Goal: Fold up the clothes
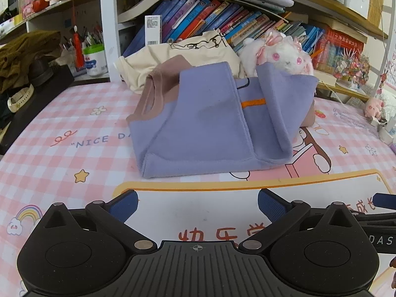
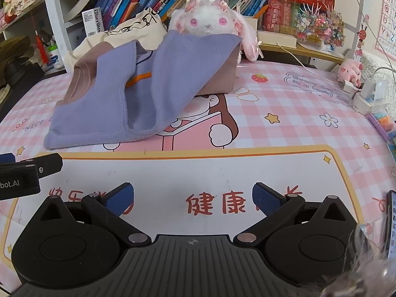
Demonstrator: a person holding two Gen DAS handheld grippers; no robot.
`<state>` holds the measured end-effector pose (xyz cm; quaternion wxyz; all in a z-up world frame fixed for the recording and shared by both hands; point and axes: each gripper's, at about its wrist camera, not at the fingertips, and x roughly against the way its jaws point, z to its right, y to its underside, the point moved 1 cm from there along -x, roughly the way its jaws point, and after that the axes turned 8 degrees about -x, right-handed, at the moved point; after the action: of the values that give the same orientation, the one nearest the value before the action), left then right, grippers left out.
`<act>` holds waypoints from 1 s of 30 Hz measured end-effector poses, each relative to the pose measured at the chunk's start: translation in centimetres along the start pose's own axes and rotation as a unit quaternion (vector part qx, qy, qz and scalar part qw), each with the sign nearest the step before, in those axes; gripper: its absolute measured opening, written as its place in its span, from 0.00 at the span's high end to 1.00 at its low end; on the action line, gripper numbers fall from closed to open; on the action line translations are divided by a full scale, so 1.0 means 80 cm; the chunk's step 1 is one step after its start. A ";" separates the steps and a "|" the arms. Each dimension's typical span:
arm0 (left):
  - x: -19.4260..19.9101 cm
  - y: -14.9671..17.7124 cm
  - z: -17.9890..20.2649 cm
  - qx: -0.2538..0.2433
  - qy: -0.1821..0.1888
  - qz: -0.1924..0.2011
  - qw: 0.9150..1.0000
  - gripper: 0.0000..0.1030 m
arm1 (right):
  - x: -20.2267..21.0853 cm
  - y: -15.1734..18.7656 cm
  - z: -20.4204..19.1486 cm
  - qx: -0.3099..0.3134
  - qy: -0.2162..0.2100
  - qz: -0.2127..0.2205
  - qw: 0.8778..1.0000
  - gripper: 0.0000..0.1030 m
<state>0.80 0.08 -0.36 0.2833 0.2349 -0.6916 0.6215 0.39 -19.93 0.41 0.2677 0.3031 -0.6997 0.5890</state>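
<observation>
Both grippers hang low over the near, white part of the desk mat (image 2: 198,173), fingers spread wide and holding nothing: the left gripper (image 1: 198,204) slightly left of the garment's middle, the right gripper (image 2: 193,198) off toward its right side.

Beyond them, on the pink checked part of the mat, lies the purple sweatshirt (image 1: 198,128). Its hem faces the grippers, its brown collar (image 1: 151,96) points away to the left, and both sides are turned in over the middle. The left flap lies fairly flat; the right flap (image 2: 178,74) stands up loosely, leaning against a white plush rabbit (image 2: 208,22) behind it. A cream shirt (image 1: 178,57) sits bunched further back, against the bookshelf.

This could be a half-made fold or one coming loose. Either way, a neat result depends on that raised flap lying flat: I'd judge it best pinched near its edge, pulled clear of the rabbit, and laid down smoothly.
</observation>
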 end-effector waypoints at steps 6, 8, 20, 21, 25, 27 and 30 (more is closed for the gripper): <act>0.006 -0.012 -0.008 -0.005 -0.003 -0.001 1.000 0.00 | -0.002 -0.002 0.001 0.000 0.000 -0.001 1.000 0.00; 0.004 -0.012 -0.007 -0.008 -0.003 0.001 1.000 0.00 | -0.003 -0.001 0.000 0.000 0.000 -0.001 1.000 0.00; 0.000 -0.011 -0.010 -0.006 -0.003 -0.002 1.000 0.00 | -0.009 -0.004 -0.004 0.002 -0.001 -0.007 1.000 0.00; 0.000 -0.011 -0.010 -0.006 -0.003 -0.002 1.000 0.00 | -0.009 -0.004 -0.004 0.002 -0.001 -0.007 1.000 0.00; 0.000 -0.012 -0.011 -0.004 -0.009 -0.006 1.000 0.00 | -0.010 -0.004 -0.006 0.003 -0.002 -0.007 1.000 0.00; 0.000 -0.011 -0.012 -0.003 -0.009 -0.006 1.000 0.00 | -0.010 -0.004 -0.006 0.004 -0.002 -0.007 1.000 0.00; 0.001 -0.011 -0.013 -0.001 -0.007 -0.007 1.000 0.00 | -0.010 -0.004 -0.006 0.004 -0.001 -0.007 1.000 0.00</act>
<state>1.45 1.03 0.39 0.2828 0.2433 -0.6928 0.6171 1.17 -19.41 0.10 0.2700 0.3100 -0.6952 0.5897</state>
